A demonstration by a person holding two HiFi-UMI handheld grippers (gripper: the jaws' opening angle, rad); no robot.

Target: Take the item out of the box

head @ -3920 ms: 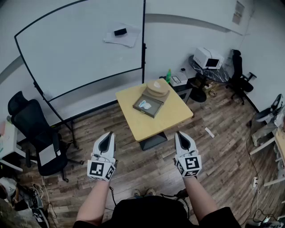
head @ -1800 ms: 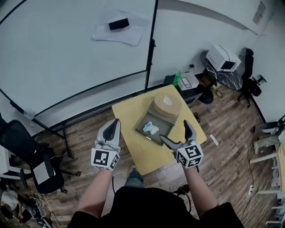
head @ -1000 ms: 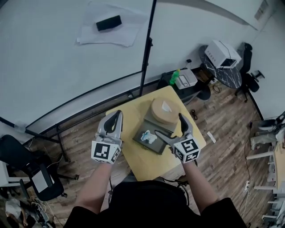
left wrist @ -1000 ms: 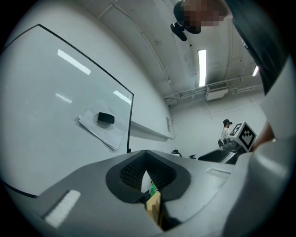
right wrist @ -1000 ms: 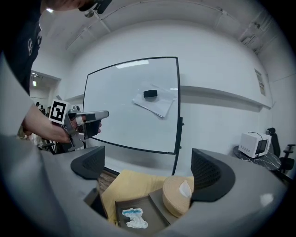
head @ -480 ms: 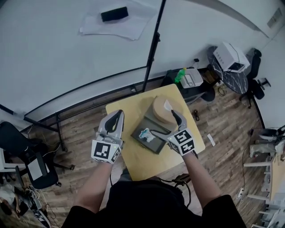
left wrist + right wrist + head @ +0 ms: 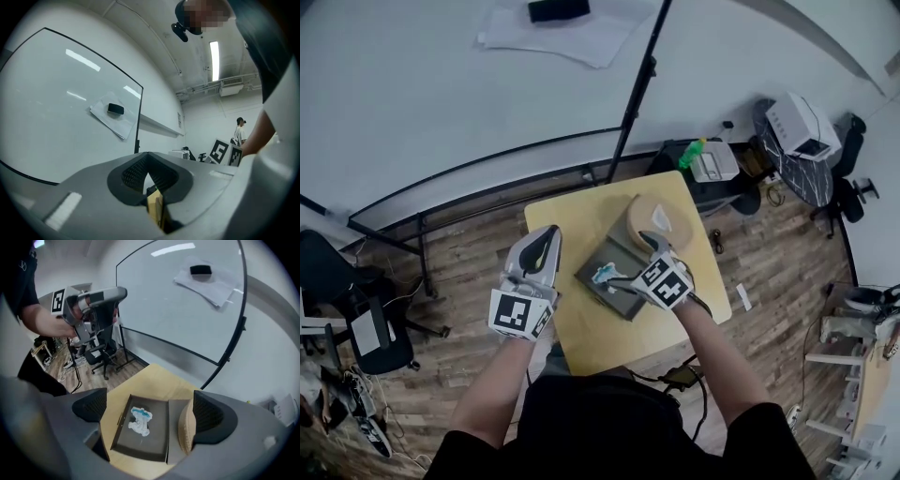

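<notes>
The right hand-held gripper (image 7: 630,259) hovers above the box (image 7: 160,438), its 2 jaws spread wide and gripping nothing. The item (image 7: 139,421), a small white and blue piece, lies on the box floor, left of centre. A round tan disc (image 7: 656,217) sits at the far right of the box on the bench (image 7: 572,230). The left hand-held gripper (image 7: 544,239) is held to the left of the box, jaws closed and empty.

Head view steeply down on table (image 7: 570,223); right gripper view nearer (same box (image 7: 154,441)); left faces whiteboard (image 7: 56,93).
</notes>
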